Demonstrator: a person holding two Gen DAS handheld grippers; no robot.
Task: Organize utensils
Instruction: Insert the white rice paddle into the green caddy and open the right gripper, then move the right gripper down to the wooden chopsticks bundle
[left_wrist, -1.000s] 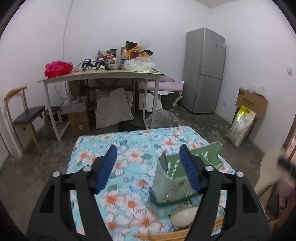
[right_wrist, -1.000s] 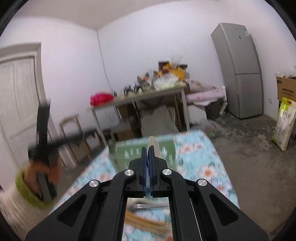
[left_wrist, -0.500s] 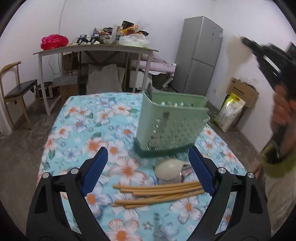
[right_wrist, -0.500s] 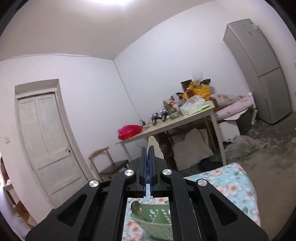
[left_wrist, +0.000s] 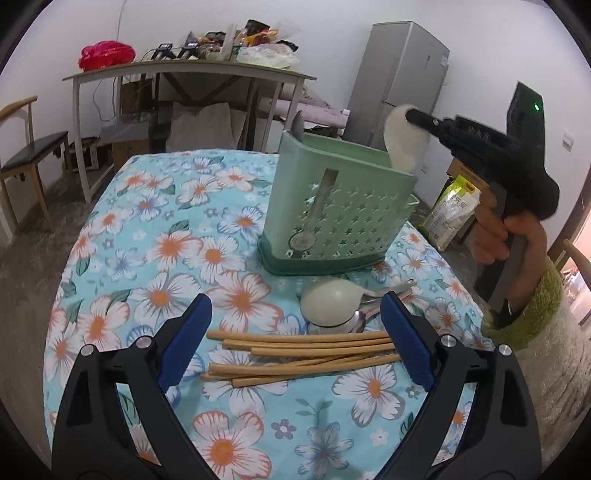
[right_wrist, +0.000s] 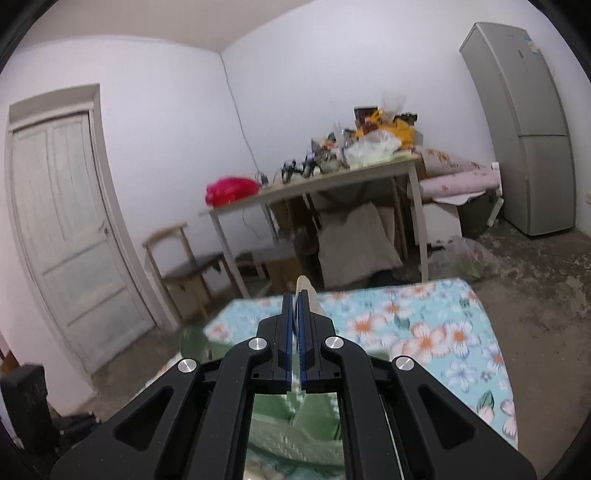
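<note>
Pinching a smooth, seemingly ceramic spoon (left_wrist: 404, 142), right hand-held gripper (right_wrist: 294, 314); left (left_wrist: 295, 339) spread.

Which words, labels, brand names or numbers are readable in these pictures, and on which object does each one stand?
No text can be read with certainty.
Fridge sticker: blue and white print, too small.
Yellow-green bag on the floor: dark characters, blurred.
Round sticker on the green utensil holder: unreadable.
Wall plate: no text visible.
</note>
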